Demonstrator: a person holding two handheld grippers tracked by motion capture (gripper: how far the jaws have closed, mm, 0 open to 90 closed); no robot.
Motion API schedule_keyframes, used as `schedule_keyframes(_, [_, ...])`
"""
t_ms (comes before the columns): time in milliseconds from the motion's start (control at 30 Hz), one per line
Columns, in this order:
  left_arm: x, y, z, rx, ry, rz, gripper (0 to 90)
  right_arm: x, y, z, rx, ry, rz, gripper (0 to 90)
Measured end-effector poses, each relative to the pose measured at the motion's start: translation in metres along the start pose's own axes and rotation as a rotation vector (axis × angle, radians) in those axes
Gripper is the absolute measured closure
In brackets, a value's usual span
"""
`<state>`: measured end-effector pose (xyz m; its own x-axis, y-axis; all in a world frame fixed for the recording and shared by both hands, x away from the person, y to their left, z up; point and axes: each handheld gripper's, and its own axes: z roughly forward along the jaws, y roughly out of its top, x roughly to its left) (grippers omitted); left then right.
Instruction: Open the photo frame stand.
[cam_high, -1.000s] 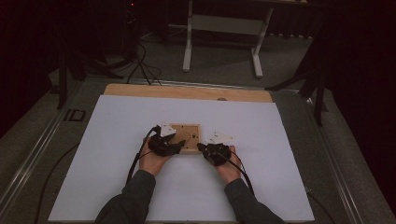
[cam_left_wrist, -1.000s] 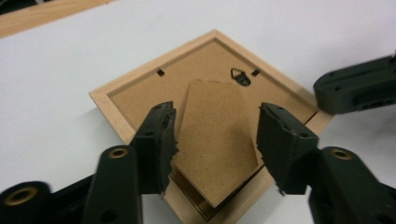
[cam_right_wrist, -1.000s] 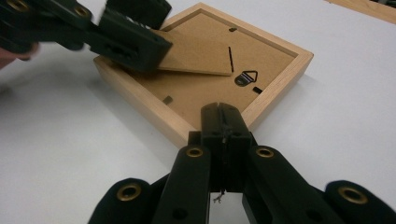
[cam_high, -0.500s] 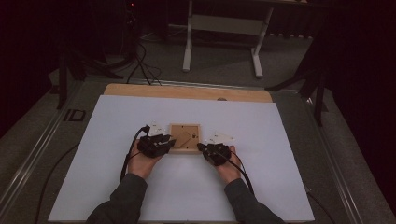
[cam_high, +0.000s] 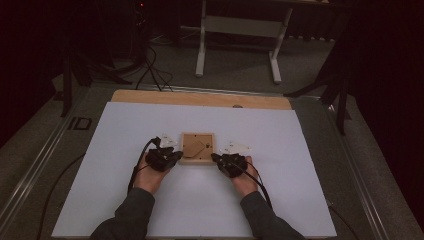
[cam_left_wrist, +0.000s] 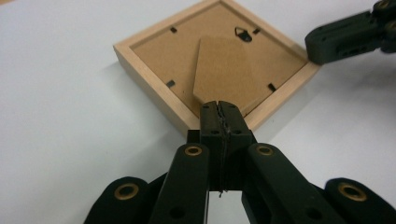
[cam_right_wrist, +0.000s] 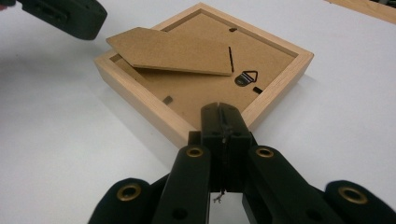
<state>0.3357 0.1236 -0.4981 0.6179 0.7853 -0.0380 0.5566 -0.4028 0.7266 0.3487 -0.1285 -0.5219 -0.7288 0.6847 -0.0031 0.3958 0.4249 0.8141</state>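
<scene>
A light wooden picture frame (cam_high: 196, 161) lies face down in the middle of the white sheet. Its brown backing carries a cardboard stand flap (cam_left_wrist: 222, 70), which is lifted off the backing at one end (cam_right_wrist: 173, 49), and a small metal hanger (cam_right_wrist: 246, 77). My left gripper (cam_high: 175, 156) is at the frame's left side, its jaws shut with the tip (cam_left_wrist: 218, 105) over the near corner. At the frame's right side, my right gripper (cam_high: 216, 158) is also shut, with its tip (cam_right_wrist: 219, 108) at that corner. Neither holds anything. Each gripper view shows the other gripper beyond the frame.
The white sheet (cam_high: 300, 150) covers the table, with a wooden strip (cam_high: 200, 98) along its far edge. Past the table, a grey metal stand (cam_high: 237, 30) and cables (cam_high: 150, 65) are on the floor. Cables trail back from both grippers along the forearms.
My left gripper has drawn back to the left, off the frame's left edge, and now sits just beside its corner. The right gripper has hardly moved.
</scene>
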Motion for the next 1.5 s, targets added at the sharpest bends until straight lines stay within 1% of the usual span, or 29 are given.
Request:
schedule_keyframes(133, [0.000, -0.001, 0.003, 0.023, 0.012, 0.005, 89.7, 0.000, 0.000, 0.000, 0.000, -0.001, -0.001, 89.7])
schedule_keyframes(200, [-0.001, -0.002, 0.005, 0.036, 0.030, 0.015, 89.6, 0.000, 0.000, 0.000, 0.000, -0.001, -0.001, 89.7])
schedule_keyframes(300, [-0.002, -0.003, 0.006, 0.051, 0.035, 0.027, 89.6, 0.000, 0.000, 0.000, 0.000, -0.001, -0.002, 89.7])
schedule_keyframes(433, [-0.003, -0.003, 0.007, 0.059, 0.045, 0.033, 89.5, 0.000, 0.000, 0.000, 0.000, -0.002, -0.004, 89.6])
schedule_keyframes(467, [-0.004, -0.002, 0.008, 0.066, 0.052, 0.044, 89.5, 0.000, 0.000, 0.000, 0.000, -0.002, -0.004, 89.7])
schedule_keyframes(567, [-0.005, -0.003, 0.008, 0.081, 0.065, 0.058, 89.5, 0.000, 0.000, 0.000, 0.000, -0.002, -0.004, 89.6])
schedule_keyframes(667, [-0.006, -0.003, 0.009, 0.086, 0.071, 0.063, 89.5, 0.000, 0.000, 0.000, 0.000, -0.002, -0.004, 89.7])
schedule_keyframes(800, [-0.007, -0.002, 0.008, 0.079, 0.073, 0.067, 89.5, 0.000, 0.000, 0.000, 0.000, -0.003, -0.005, 89.7])
schedule_keyframes(967, [-0.008, -0.001, 0.009, 0.087, 0.080, 0.072, 89.5, 0.000, 0.000, 0.000, 0.000, -0.003, -0.005, 89.6])
schedule_keyframes(1033, [-0.009, 0.001, 0.008, 0.087, 0.082, 0.083, 89.5, 0.000, 0.000, 0.000, 0.000, -0.003, -0.005, 89.6])
schedule_keyframes(1100, [-0.012, 0.004, 0.009, 0.100, 0.106, 0.114, 89.5, 0.000, 0.000, 0.000, 0.000, -0.003, -0.005, 89.7])
schedule_keyframes(1133, [-0.013, 0.005, 0.009, 0.104, 0.114, 0.119, 89.5, 0.000, 0.000, 0.000, 0.000, -0.003, -0.005, 89.6])
schedule_keyframes(1167, [-0.013, 0.006, 0.009, 0.105, 0.115, 0.119, 89.5, 0.000, 0.000, 0.000, 0.000, -0.003, -0.005, 89.6])
schedule_keyframes(1233, [-0.011, 0.006, 0.009, 0.102, 0.105, 0.107, 89.5, 0.000, 0.000, 0.000, 0.000, -0.003, -0.006, 89.6])
schedule_keyframes(1333, [-0.011, 0.007, 0.008, 0.095, 0.105, 0.094, 89.5, 0.000, 0.000, 0.000, 0.000, -0.003, -0.005, 89.6])
schedule_keyframes(1500, [-0.009, 0.007, 0.006, 0.066, 0.084, 0.064, 89.3, 0.000, 0.000, 0.000, -0.001, -0.003, -0.005, 89.6])
